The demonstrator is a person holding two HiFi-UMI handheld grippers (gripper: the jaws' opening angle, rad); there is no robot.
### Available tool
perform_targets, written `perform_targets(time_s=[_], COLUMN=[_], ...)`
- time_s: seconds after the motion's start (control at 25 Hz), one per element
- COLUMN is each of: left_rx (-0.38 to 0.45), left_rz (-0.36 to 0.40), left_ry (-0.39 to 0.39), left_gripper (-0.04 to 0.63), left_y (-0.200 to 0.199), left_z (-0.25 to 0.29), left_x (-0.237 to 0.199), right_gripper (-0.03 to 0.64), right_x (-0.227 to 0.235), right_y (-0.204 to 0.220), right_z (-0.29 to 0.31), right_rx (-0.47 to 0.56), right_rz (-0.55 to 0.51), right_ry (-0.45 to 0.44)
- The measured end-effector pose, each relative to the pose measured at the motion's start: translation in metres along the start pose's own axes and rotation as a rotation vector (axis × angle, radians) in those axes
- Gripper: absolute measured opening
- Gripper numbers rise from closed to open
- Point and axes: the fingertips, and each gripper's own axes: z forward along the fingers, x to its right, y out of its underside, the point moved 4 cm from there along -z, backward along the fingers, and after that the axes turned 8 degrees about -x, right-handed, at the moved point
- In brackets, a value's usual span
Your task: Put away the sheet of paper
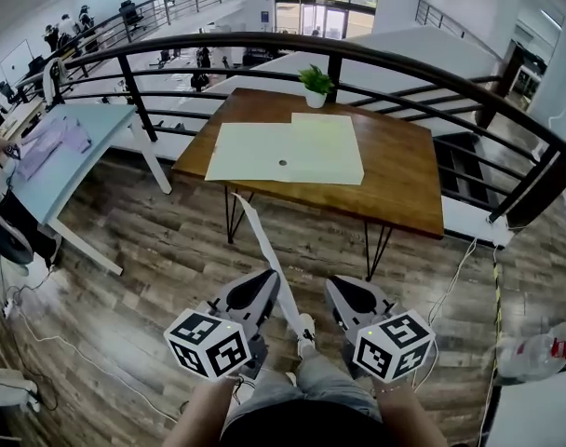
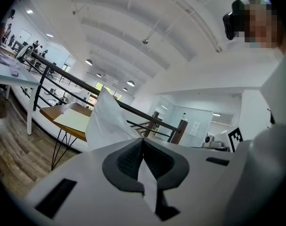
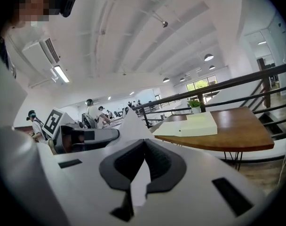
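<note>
Currently both claws are clamping shut on the sheet of paper, the left gripper and the right gripper each pinching an edge at lower centre of the frame; light and floppy, it is probably creasing easily, so gripping near the corners looks wisest

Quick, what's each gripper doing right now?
Left gripper: shut on the sheet of paper.
Right gripper: shut on the sheet of paper too.

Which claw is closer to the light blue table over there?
Left. The left claw sits right of and below the blue table in the head view; the right claw is farther right. Both pinch the sheet of paper.
</note>
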Motion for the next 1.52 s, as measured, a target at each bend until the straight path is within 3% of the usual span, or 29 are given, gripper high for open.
perform_targets(time_s=[0.44, 0.72, 1.52], left_rx=[-0.021, 0.011, -0.006], left_rz=[-0.004, -0.010, -0.055], left_ry=[-0.031, -0.067, -0.092], left_gripper=[0.018, 0.018, 0.018], left_y=[-0.049, -0.084, -0.118], left_z=[0.086, 0.142, 0.206], left_x=[-0.057, -0.087, -0.135], right_gripper=[0.027, 0.027, 0.028], right_x=[0.081, 0.131, 0.191], right_y=[-0.063, -0.102, -0.123], right_z=[0.073, 0.118, 0.172], right_rx=[0.006, 0.012, -0.052], right_rz=[0.008, -0.019, 0.031], right_ry=[-0.035, -0.075, -0.084])
